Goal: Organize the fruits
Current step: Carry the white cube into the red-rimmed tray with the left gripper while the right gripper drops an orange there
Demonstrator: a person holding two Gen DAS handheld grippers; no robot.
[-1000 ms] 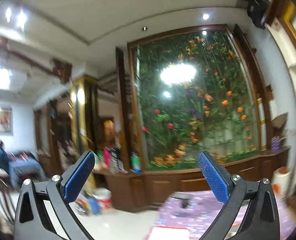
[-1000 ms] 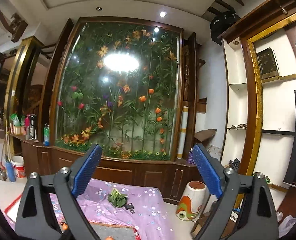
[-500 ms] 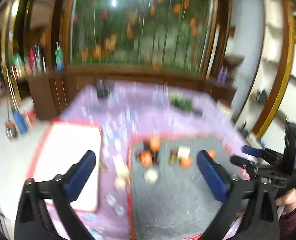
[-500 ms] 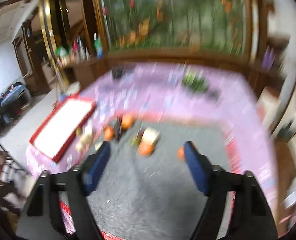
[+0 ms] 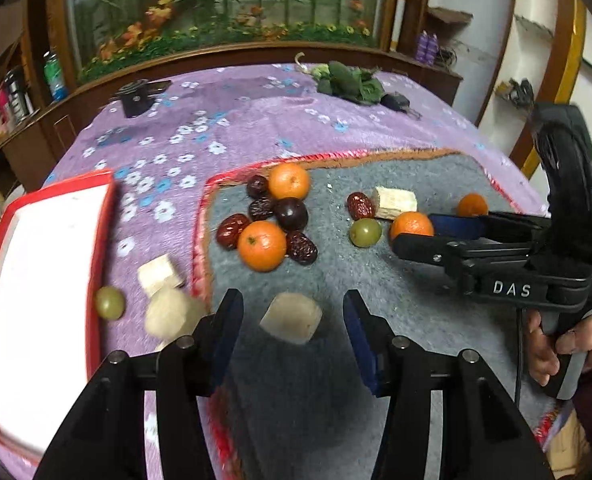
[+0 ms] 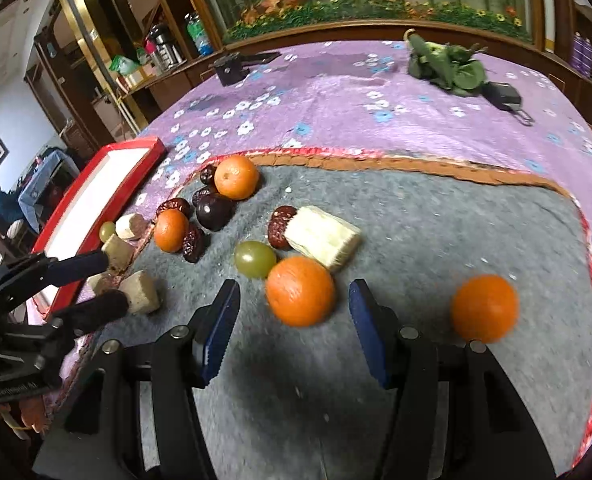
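Several oranges, dark dates, a plum (image 5: 291,213), green grapes and pale fruit chunks lie on a grey mat (image 5: 376,360). My left gripper (image 5: 291,308) is open low over the mat, a pale chunk (image 5: 291,320) lying between its fingers, untouched. In the right wrist view my right gripper (image 6: 293,292) is open, with an orange (image 6: 300,296) on the mat between its blue pads. Another orange (image 6: 484,308) sits to its right, a grape (image 6: 253,258) and a pale block (image 6: 322,238) just beyond. A red-rimmed white tray (image 5: 103,216) lies left of the mat.
The mat rests on a purple flowered cloth (image 6: 336,92). A grape (image 5: 110,302) and two pale chunks (image 5: 159,274) lie on the cloth beside the tray. A green leafy bundle (image 6: 448,66) and small black items (image 6: 231,66) sit at the far side. A hand (image 5: 556,344) holds the right gripper's handle.
Both grippers have swung down from facing the flower wall to hovering low over the mat. Their jaws stay apart, with nothing taken hold of.
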